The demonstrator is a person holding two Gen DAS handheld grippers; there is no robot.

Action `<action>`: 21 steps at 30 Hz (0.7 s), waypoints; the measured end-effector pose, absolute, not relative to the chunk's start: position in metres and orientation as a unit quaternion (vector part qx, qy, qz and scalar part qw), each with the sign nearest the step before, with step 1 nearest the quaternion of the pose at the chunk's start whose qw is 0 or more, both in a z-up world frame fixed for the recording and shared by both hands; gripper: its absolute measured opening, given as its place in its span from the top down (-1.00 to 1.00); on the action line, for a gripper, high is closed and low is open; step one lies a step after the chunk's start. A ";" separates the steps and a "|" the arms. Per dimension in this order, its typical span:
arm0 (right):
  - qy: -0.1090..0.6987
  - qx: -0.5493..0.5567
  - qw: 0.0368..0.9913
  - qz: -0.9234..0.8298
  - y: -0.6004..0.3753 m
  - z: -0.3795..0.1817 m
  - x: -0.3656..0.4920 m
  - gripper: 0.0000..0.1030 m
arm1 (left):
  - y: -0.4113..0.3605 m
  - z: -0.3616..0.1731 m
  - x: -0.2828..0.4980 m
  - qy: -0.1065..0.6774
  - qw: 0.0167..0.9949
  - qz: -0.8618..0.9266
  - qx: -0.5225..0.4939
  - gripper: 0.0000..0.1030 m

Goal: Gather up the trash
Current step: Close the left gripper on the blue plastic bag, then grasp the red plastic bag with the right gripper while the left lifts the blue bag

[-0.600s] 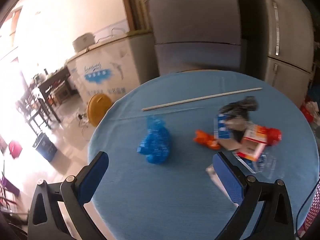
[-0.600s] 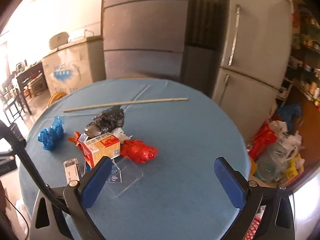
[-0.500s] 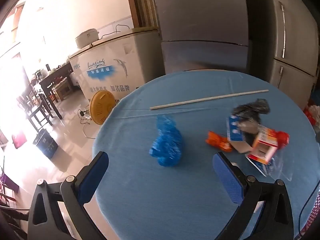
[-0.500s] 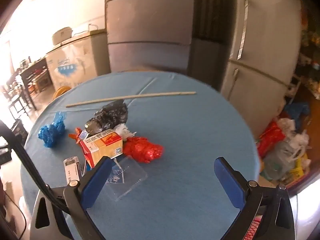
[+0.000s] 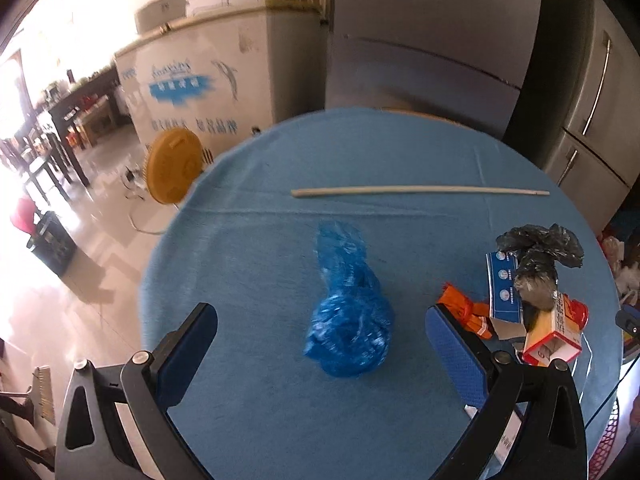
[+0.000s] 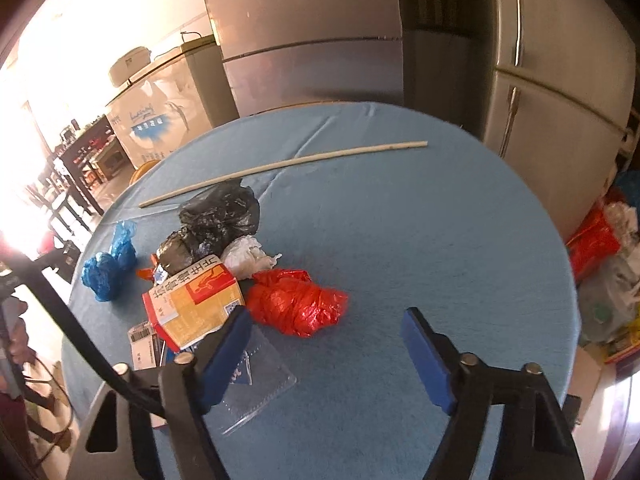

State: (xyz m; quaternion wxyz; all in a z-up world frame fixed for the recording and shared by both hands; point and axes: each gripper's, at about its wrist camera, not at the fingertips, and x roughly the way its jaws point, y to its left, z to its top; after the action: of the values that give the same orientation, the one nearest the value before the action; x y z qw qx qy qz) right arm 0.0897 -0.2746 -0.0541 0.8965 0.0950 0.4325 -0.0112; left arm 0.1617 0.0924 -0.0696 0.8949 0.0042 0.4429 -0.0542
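Trash lies on a round table with a blue cloth (image 5: 260,420). A crumpled blue plastic bag (image 5: 348,316) sits just ahead of my open, empty left gripper (image 5: 320,344), between the lines of its fingers. My right gripper (image 6: 326,344) is open and empty, above a crumpled red plastic bag (image 6: 298,304). Left of it lie an orange and red carton (image 6: 194,300), a black bag (image 6: 220,216), white crumpled paper (image 6: 248,256) and a clear plastic sheet (image 6: 256,392). The blue bag (image 6: 108,264) shows at the table's left edge.
A long pale stick (image 5: 420,191) lies across the far side of the table. Steel refrigerators (image 6: 560,60) and a white chest freezer (image 5: 200,80) stand behind. Bags of clutter (image 6: 604,256) sit on the floor to the right. A yellow round lid (image 5: 174,170) leans by the freezer.
Both grippers have moved forward and lower toward the table. The blue bag now sits closer between my left fingers, and the red bag is closer to my right gripper.
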 end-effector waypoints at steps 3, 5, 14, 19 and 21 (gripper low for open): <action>0.434 0.121 0.892 0.008 -0.285 -0.062 0.103 -0.37 | 0.086 -0.082 0.177 0.463 0.884 -0.069 -0.008 -1.00; 0.438 0.148 0.886 0.027 -0.292 -0.067 0.112 -0.30 | 0.083 -0.090 0.186 0.474 0.877 -0.075 -0.017 -1.00; 0.491 0.221 0.837 0.096 -0.303 -0.107 0.152 -0.12 | 0.074 -0.114 0.205 0.506 0.857 -0.093 -0.037 -0.56; 0.519 0.214 0.819 0.113 -0.289 -0.125 0.165 -0.12 | 0.070 -0.126 0.205 0.519 0.848 -0.096 -0.035 -0.36; 0.529 0.206 0.815 0.115 -0.285 -0.131 0.166 -0.09 | 0.072 -0.132 0.205 0.525 0.844 -0.097 -0.040 -0.23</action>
State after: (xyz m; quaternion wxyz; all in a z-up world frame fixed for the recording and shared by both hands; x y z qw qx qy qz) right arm 0.1659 -0.2854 -0.1305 0.8150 0.2056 0.5294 0.1152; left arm 0.2051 0.0716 -0.1316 0.8443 -0.0404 0.5255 -0.0972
